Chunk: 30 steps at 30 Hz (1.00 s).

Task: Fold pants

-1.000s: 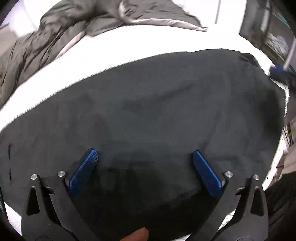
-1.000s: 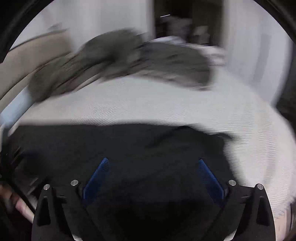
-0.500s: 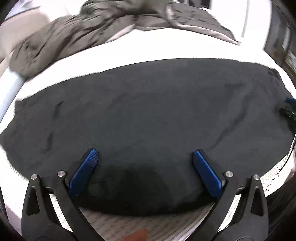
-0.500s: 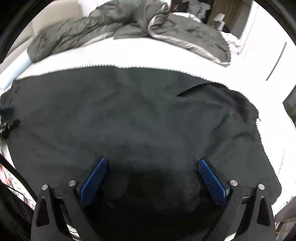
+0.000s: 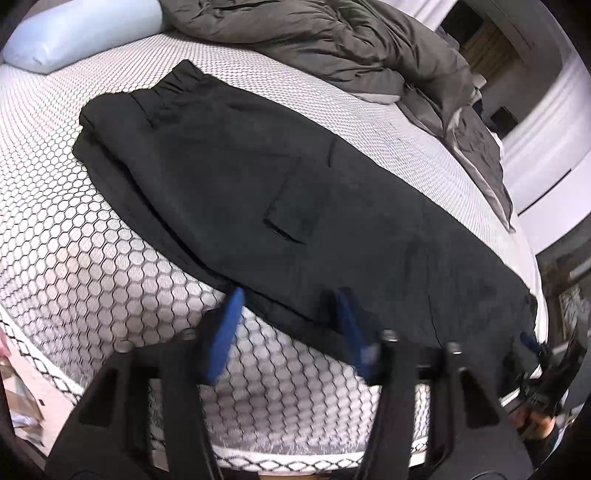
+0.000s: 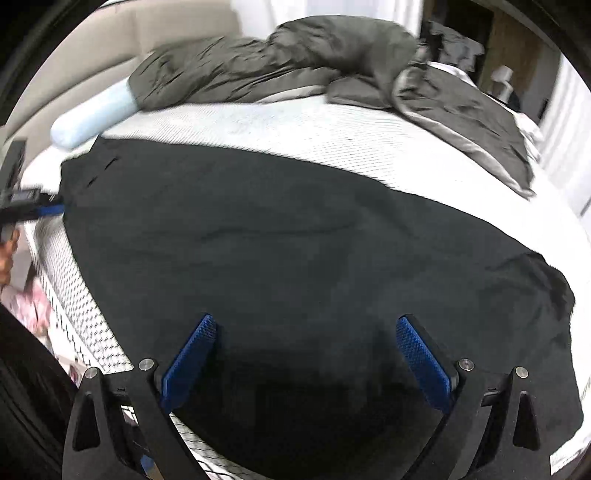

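Black pants [image 5: 280, 192] lie flat across the bed [image 5: 74, 236], bare mattress at nine o'clock; left tongs [image 5: 288, 314] closing astride the near hem, right tongs [image 6: 306, 347] wide open, empty.

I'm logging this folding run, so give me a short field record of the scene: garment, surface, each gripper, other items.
garment: black pants spread flat, lengthwise
surface: mattress with a hexagon-pattern cover
left gripper: jaws closing, over the near edge of the pants; the blurred frame does not show a grip
right gripper: jaws wide open above the pants, holding nothing
other items: grey duvet bunched at the far side; pale blue pillow
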Available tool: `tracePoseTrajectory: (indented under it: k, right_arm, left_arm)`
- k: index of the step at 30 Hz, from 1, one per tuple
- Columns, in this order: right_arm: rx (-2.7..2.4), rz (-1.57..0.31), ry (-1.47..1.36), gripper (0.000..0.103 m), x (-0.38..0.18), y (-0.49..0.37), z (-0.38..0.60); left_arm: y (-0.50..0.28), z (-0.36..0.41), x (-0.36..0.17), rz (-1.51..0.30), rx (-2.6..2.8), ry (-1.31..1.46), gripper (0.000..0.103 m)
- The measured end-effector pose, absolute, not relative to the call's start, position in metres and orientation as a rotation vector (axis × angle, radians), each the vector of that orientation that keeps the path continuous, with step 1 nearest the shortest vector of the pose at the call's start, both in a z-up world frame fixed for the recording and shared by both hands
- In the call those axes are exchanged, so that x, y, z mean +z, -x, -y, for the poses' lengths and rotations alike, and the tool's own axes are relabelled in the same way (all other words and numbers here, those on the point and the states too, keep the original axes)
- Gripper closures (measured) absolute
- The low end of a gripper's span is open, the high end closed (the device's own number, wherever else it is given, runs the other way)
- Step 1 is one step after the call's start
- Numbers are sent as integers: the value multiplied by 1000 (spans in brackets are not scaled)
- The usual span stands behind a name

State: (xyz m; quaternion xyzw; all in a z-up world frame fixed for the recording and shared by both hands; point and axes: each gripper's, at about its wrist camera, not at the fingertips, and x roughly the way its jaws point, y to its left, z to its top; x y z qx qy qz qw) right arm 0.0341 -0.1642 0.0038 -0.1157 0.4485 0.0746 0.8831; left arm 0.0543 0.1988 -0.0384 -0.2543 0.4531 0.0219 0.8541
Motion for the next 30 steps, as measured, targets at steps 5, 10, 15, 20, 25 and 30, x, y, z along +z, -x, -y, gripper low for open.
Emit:
tracePoseTrajectory:
  k: [5,10,15,20,25,30]
  right_arm:
    - [195,-950,299,3,-10,-28,145]
    - [203,-959,294,3,-13,-28,147]
    - [190,-969,280,3,-12,-28,157]
    - [186,-975,295,3,-12,-30,156]
    - [213,-946,292,3,-6,-26,154]
    - [196,-961,282,3,-8,-28,158]
  left_arm:
    - [-55,-219,-43,-923,38,663,79]
    - [-35,-199,-27,-870,41,583,93]
    - [-16,-189,-16,-889,44,489,94]
    - [-15,-189,-26,-959,100,466,79]
    - [4,-222,-19,-891,244,523,45]
    - [8,-276,-29,-846,323,686,53]
